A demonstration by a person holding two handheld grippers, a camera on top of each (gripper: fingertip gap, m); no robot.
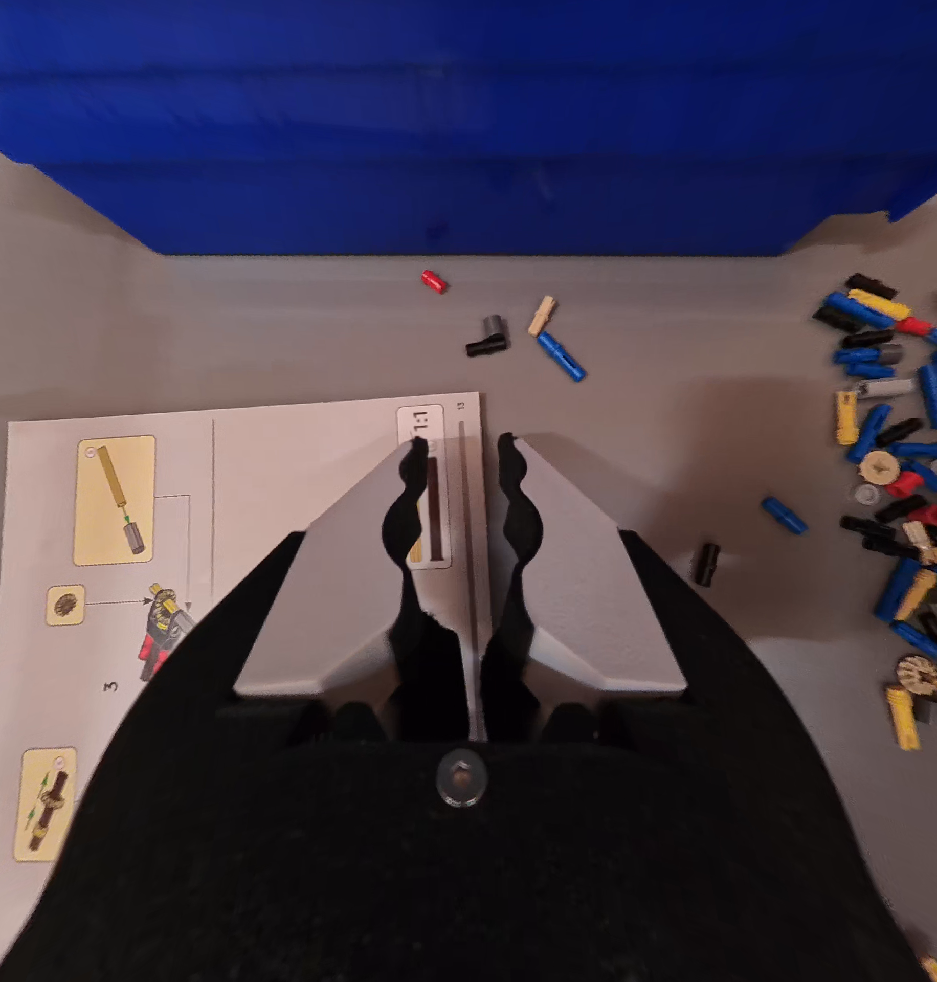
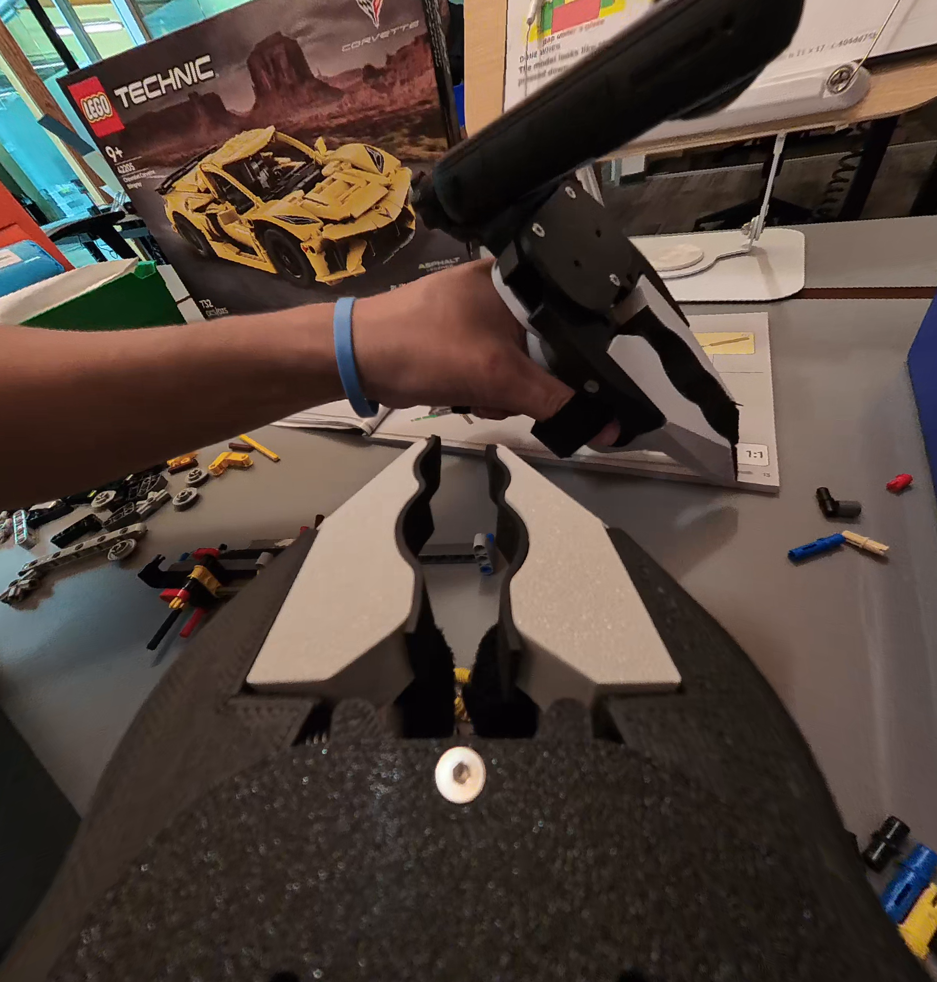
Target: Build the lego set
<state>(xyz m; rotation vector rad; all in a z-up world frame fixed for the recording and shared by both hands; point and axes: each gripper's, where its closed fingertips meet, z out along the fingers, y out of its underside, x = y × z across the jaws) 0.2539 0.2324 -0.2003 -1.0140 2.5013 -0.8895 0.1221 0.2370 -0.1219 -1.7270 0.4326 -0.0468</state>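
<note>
On a grey surface (image 1: 137,329) strewn with building parts, two hand-held grippers are working over an open instruction booklet (image 1: 307,441). The left gripper (image 1: 460,443) is hovering above the booklet's right edge, its two fingers (image 1: 572,574) standing narrowly apart with nothing between them. In the right wrist view that same gripper (image 2: 734,451) is pointing down at the booklet's (image 2: 742,382) near corner, gripped by a person's hand (image 2: 456,345) wearing one blue wristband (image 2: 347,356). The right gripper (image 2: 462,451) is hanging just short of the booklet, its fingers also a little apart and empty at the tips; a small yellow piece (image 2: 461,691) is showing deep between their bases, though whether it is clamped cannot be told.

Beyond the booklet's far right corner, four loose pieces are lying near one another: one red pin (image 1: 434,281), one black-and-grey elbow (image 1: 487,337), one tan pin (image 1: 542,315) and one blue pin (image 1: 561,356). Well to the right of the booklet, a heap of blue, black, yellow and red connectors (image 1: 902,478) is spreading out, too many to count. Behind the booklet, one blue bin (image 1: 456,133) is standing. Left of the booklet, one partly built assembly (image 2: 200,579) is lying beside grey beams (image 2: 78,552), and one set box (image 2: 275,175) showing a yellow car is standing behind it.
</note>
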